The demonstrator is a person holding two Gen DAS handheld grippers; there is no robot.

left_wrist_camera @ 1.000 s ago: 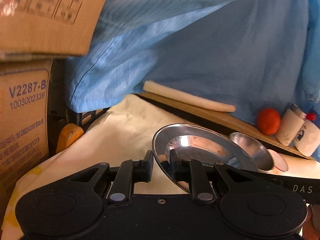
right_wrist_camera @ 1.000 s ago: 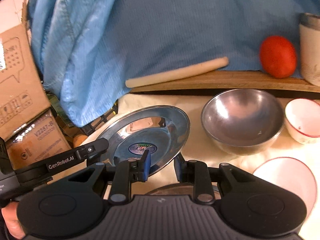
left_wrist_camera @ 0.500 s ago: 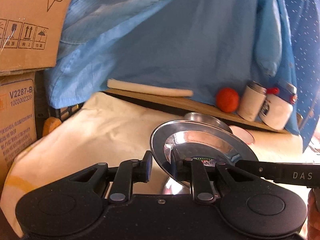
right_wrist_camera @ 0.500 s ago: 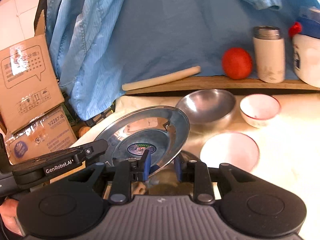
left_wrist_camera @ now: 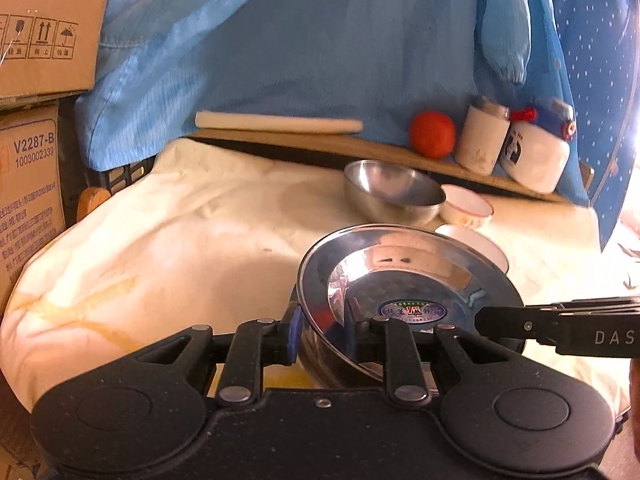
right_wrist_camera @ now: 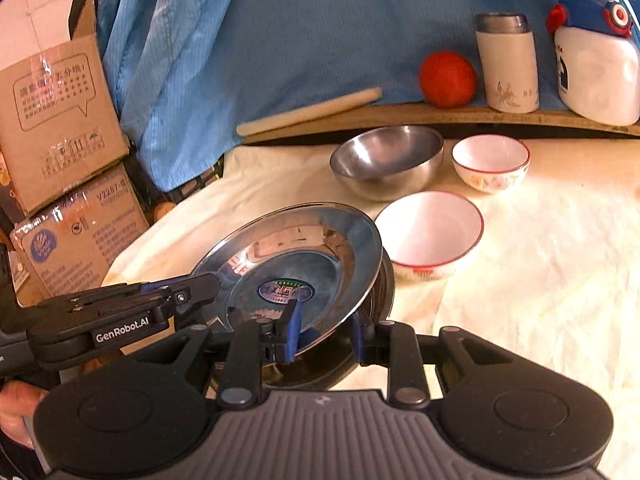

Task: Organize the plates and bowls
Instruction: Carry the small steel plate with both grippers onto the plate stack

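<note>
Left claw and right claw both clamp the steel plate rim — plate tilted above a second steel dish

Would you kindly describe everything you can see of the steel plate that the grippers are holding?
The steel plate is round, shiny metal with a broad rim, a shallow well and an oval sticker at its centre. It is tilted and held off the cloth, directly above a second metal dish whose edge shows beneath it. The left gripper and the right gripper each pinch its rim from opposite sides. Its surface mirrors the surroundings.
</note>
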